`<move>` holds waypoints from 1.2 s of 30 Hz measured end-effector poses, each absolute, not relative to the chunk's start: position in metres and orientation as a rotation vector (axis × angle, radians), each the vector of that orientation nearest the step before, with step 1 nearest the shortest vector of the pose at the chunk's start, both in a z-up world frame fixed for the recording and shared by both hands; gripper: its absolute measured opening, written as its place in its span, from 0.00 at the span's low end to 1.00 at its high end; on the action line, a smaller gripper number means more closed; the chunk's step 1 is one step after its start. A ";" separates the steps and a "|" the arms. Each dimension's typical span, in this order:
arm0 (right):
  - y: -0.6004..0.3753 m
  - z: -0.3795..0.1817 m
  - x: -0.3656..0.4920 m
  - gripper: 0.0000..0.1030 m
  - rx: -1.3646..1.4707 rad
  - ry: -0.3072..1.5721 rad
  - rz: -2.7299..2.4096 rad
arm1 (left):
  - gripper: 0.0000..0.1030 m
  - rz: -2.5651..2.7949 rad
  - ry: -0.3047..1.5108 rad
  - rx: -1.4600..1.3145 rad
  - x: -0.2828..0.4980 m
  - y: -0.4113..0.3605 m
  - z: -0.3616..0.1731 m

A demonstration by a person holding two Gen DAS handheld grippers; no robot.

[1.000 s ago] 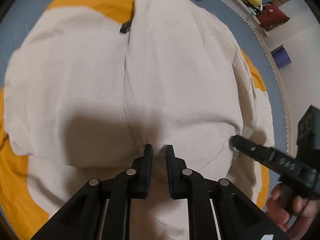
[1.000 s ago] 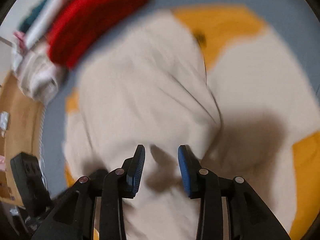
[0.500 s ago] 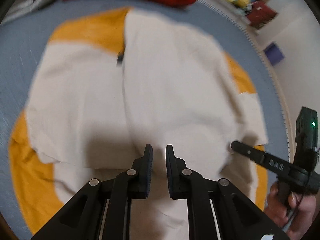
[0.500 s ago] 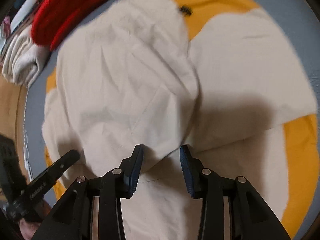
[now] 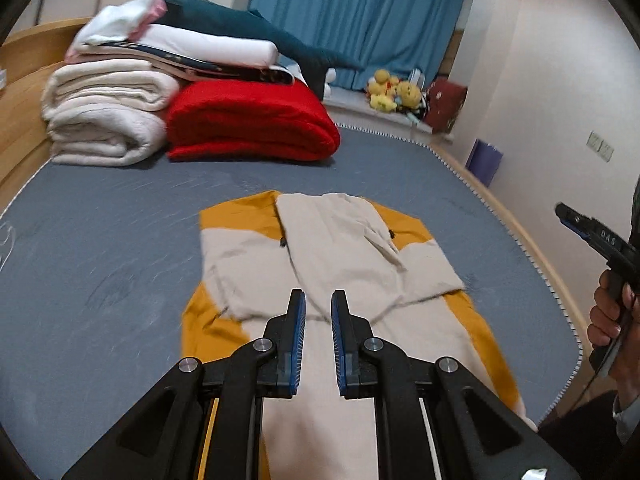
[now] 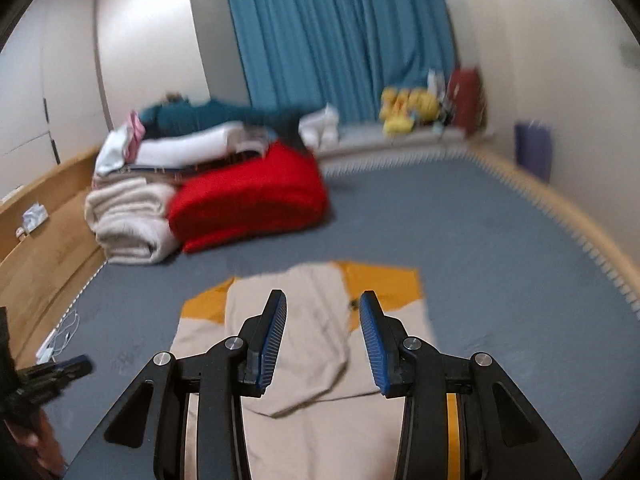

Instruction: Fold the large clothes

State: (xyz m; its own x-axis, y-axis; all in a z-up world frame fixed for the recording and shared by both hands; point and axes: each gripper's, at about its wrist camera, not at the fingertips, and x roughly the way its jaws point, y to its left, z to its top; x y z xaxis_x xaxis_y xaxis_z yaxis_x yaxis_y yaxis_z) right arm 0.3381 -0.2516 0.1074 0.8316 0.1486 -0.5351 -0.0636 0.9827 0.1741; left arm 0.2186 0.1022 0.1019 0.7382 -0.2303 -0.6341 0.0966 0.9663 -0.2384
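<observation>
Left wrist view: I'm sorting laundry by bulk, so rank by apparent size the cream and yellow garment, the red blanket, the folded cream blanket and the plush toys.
1. cream and yellow garment, though it lies nearest
2. red blanket
3. folded cream blanket, close to the red
4. plush toys, also farthest

Soft, even indoor light; right wrist view motion-blurred, both views bent by fisheye edges.

Grey-blue mattress [image 5: 120, 240] in light wooden frame [image 6: 48, 248]. Teal curtain [image 5: 360, 12] on far wall; pale walls [image 5: 560, 80]. Folded bedding stack [image 5: 180, 96] at far-left corner. Yellow plush toys [image 5: 394, 92] on sill.
</observation>
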 end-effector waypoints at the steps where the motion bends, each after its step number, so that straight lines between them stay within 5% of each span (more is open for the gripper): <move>1: -0.258 0.117 0.320 0.39 0.134 0.569 0.105 | 0.11 -0.182 0.717 -0.203 0.205 0.101 0.102; 7: -0.313 0.127 0.209 0.38 0.093 0.612 0.078 | 0.11 -0.144 0.759 -0.234 0.115 0.124 0.070; 14: -0.392 0.056 0.129 0.31 0.202 0.706 -0.042 | 0.09 -0.023 0.936 -0.369 0.079 0.152 0.016; 27: -0.436 -0.100 0.156 0.32 0.358 1.240 -0.117 | 0.10 0.118 1.241 -0.572 0.092 0.199 -0.099; 36: -0.425 -0.163 0.162 0.33 0.257 1.466 -0.159 | 0.29 0.148 1.373 -0.596 0.094 0.207 -0.133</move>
State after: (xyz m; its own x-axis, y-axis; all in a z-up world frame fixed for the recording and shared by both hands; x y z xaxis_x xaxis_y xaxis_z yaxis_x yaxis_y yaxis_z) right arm 0.1616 -0.4251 -0.1633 0.1009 0.0497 -0.9937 0.2613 0.9624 0.0746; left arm 0.0937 0.2073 -0.1334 0.2132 -0.2392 -0.9473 -0.4358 0.8445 -0.3114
